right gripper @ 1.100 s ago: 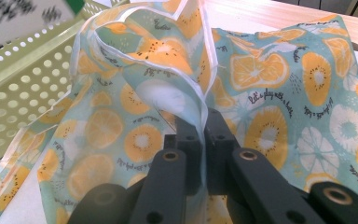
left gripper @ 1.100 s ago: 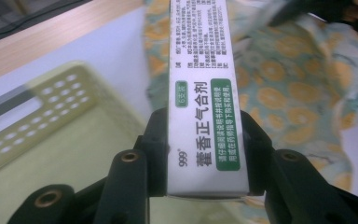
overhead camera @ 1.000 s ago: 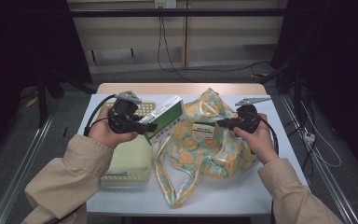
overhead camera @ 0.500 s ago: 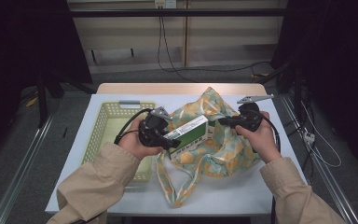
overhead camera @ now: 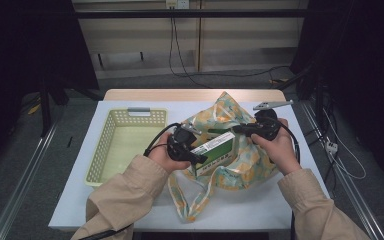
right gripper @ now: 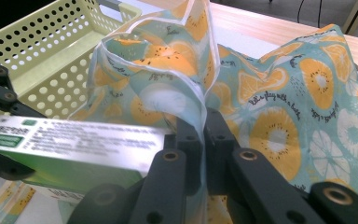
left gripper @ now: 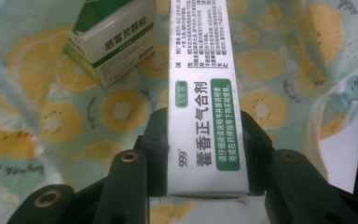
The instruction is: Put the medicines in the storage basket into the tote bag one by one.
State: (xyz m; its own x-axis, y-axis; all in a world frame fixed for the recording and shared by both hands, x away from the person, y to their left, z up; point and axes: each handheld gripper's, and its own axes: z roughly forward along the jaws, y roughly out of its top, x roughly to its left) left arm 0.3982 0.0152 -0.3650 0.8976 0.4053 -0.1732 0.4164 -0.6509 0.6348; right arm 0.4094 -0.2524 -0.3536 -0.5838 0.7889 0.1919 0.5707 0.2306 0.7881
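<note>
A long white-and-green medicine box (overhead camera: pixel 214 150) is clamped between the jaws of my left gripper (overhead camera: pixel 196 158); in the left gripper view the box (left gripper: pixel 204 107) reaches into the mouth of an orange-print cloth bag (left gripper: pixel 270 60). A second, smaller green-and-white box (left gripper: pixel 114 39) lies inside the bag. My right gripper (overhead camera: pixel 236 129) is shut on the bag's rim and holds it up; its jaws pinch the thin fabric (right gripper: pixel 200 116), with the long box (right gripper: pixel 70 140) blurred at left. The bag (overhead camera: pixel 240 165) sits mid-table.
A pale yellow perforated basket (overhead camera: pixel 111 145) stands on the left of the white table (overhead camera: pixel 260 210), also seen as the basket (right gripper: pixel 42 56) in the right gripper view. The bag's handles (overhead camera: pixel 190 200) trail toward the front edge. Cables run from both grippers.
My left gripper carried the long box from above the basket rightward and down into the bag's opening. The right gripper stayed put, holding the rim.
</note>
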